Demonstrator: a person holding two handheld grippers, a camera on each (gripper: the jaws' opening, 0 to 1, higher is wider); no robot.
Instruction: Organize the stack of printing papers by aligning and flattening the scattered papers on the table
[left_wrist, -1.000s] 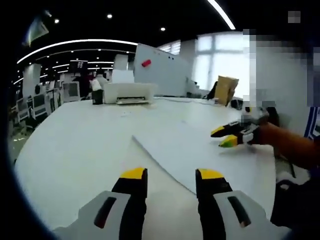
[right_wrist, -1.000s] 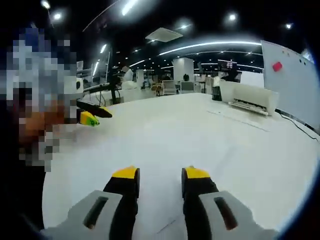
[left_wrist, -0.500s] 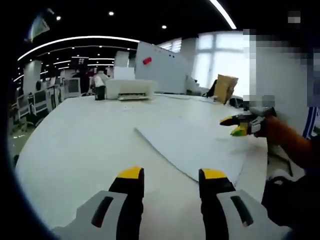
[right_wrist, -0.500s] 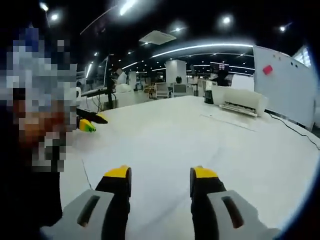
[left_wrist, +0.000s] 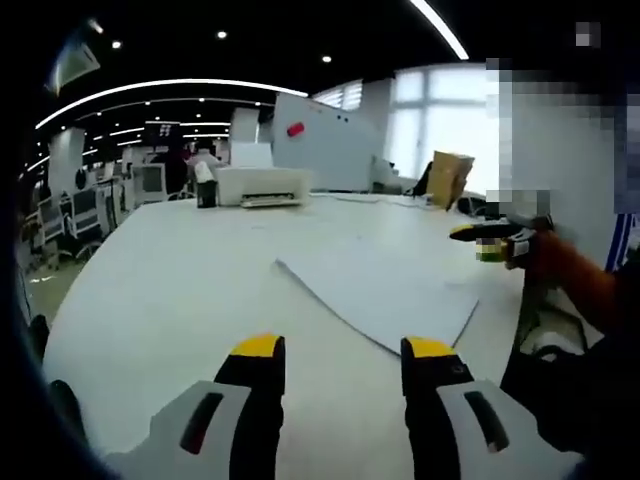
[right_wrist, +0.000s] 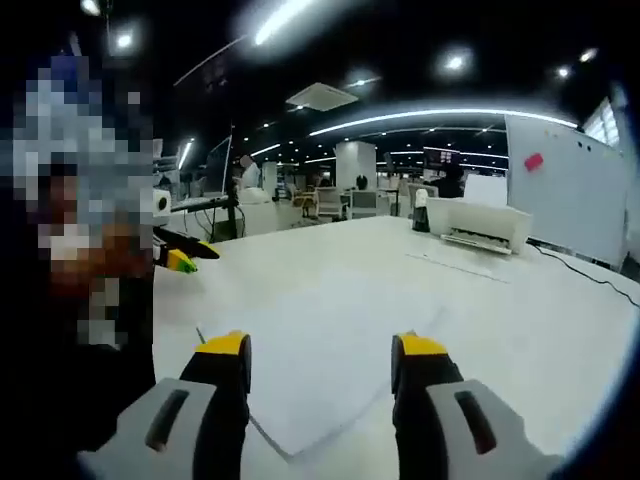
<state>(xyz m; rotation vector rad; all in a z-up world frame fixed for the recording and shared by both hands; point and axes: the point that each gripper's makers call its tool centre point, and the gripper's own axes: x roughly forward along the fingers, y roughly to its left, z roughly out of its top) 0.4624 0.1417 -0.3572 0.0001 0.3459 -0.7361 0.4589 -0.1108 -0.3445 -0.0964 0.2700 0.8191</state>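
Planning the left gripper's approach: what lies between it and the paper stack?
In the left gripper view, bare white table lies between the left gripper and the near edge of the paper stack.

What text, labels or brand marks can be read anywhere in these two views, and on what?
None can be read.
Printer: no legible brand or label.
Whiteboard: only a red marker-like spot, no writing visible.
Cardboard box: any print too blurred.
Paper: looks blank.
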